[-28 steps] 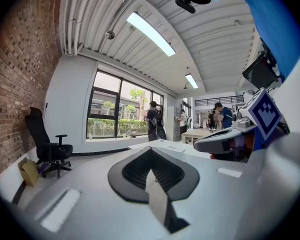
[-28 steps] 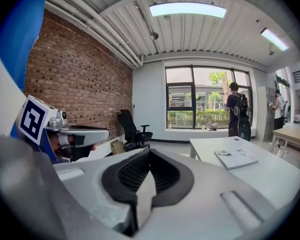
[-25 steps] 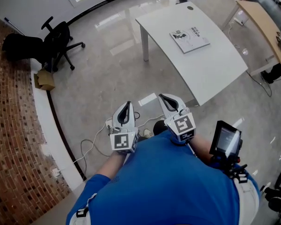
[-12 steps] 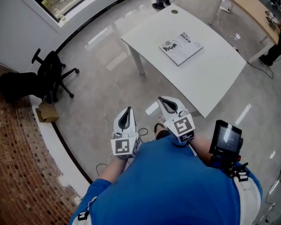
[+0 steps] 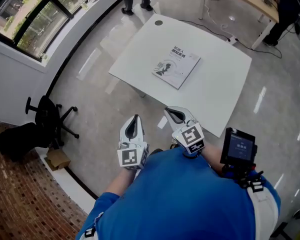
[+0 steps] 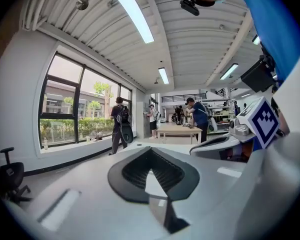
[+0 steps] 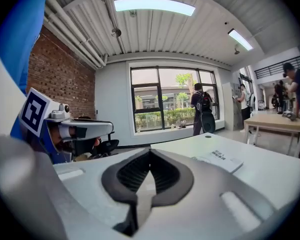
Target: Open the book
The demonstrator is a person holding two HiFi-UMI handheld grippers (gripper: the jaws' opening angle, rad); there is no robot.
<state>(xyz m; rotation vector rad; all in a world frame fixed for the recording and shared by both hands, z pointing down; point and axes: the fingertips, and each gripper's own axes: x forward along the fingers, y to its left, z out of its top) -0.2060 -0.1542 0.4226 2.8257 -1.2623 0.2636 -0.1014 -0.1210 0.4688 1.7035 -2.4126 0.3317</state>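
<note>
Nothing of the task is done yet. The book (image 5: 176, 66) lies shut and flat, front up, on the white table (image 5: 225, 84), ahead of both grippers and well apart from them, past the table's near edge. The left gripper (image 5: 133, 125) is clenched, its dark pads meeting at the tips with nothing between them. The right gripper (image 5: 176, 116) is clenched and empty in the same way. Both are held side by side close to the person's chest and point roughly toward the table. From the right gripper the book (image 7: 221, 160) sits ahead and a little to the right of the jaws. The left gripper's own view does not show it at all. The whole job appears to be left: closing the gap to the table, getting a jaw tip under the free edge of the front board, and swinging it over, probably with the other gripper steadying the book. As for writing, the book's front carries a dark drawing and some lines of dark print beside it, too small in every view to read. Each gripper's cube (image 5: 192, 135) bears a square black-and-white marker, a pattern and not words. A small lit screen (image 5: 238, 147) just right of the right gripper shows some text, also too small to make out.
</note>
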